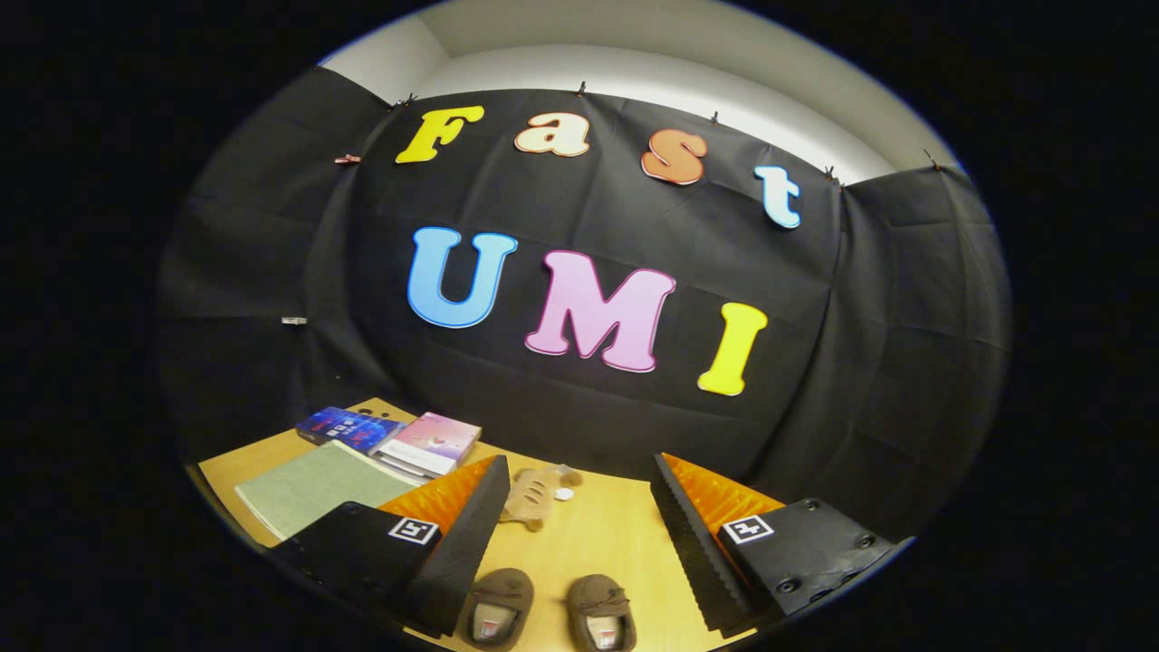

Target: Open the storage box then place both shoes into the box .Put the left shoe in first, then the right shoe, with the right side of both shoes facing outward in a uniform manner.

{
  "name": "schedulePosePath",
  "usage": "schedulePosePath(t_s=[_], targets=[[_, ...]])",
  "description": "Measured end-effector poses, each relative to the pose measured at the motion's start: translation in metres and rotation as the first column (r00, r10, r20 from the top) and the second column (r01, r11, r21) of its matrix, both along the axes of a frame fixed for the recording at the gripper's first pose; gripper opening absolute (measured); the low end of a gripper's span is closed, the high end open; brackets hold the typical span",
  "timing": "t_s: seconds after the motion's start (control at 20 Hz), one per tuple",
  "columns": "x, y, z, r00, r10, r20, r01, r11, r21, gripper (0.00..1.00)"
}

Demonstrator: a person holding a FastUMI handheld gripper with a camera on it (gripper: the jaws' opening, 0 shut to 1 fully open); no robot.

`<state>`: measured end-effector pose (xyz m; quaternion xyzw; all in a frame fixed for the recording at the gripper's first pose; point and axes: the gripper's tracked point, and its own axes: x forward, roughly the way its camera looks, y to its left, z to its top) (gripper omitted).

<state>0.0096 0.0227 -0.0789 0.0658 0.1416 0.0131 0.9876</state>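
Two small brown shoes lie side by side on the wooden table (589, 534), right between my fingers. The left one (496, 608) sits close to my left finger, the right one (602, 612) beside it; both show their openings upward with a white label inside. My gripper (579, 534) hangs above them, open wide, touching neither shoe.
A small tan plush toy (536, 493) lies just beyond the shoes. Past my left finger are a green book (312, 489), a pink and white book (430, 444) and a blue book (349, 426). Black cloth walls close off the table's far side.
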Motion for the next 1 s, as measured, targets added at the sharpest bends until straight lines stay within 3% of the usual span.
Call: schedulePosePath(t_s=[0.1, 0.15, 0.2, 0.3, 0.45, 0.6, 0.7, 0.85, 1.0], targets=[[0.002, 0.034, -0.013, 0.991, 0.131, -0.039, -0.123, 0.98, 0.155, 0.97], [0.001, 0.053, -0.016, 0.977, 0.205, -0.053, -0.184, 0.946, 0.265, 0.98], [-0.001, 0.07, -0.019, 0.961, 0.27, -0.051, -0.23, 0.893, 0.387, 0.98], [0.001, 0.097, -0.025, 0.929, 0.366, -0.044, -0.264, 0.744, 0.613, 0.99], [0.01, 0.121, -0.052, 0.884, 0.465, -0.058, -0.229, 0.537, 0.812, 0.98], [0.006, 0.149, -0.09, 0.805, 0.59, -0.066, -0.19, 0.362, 0.913, 0.98], [0.002, 0.167, -0.118, 0.753, 0.653, -0.079, -0.147, 0.283, 0.948, 0.98], [0.004, 0.189, -0.148, 0.706, 0.705, -0.071, -0.079, 0.179, 0.981, 0.98], [-0.001, 0.209, -0.179, 0.667, 0.741, -0.074, -0.036, 0.131, 0.991, 0.97]])
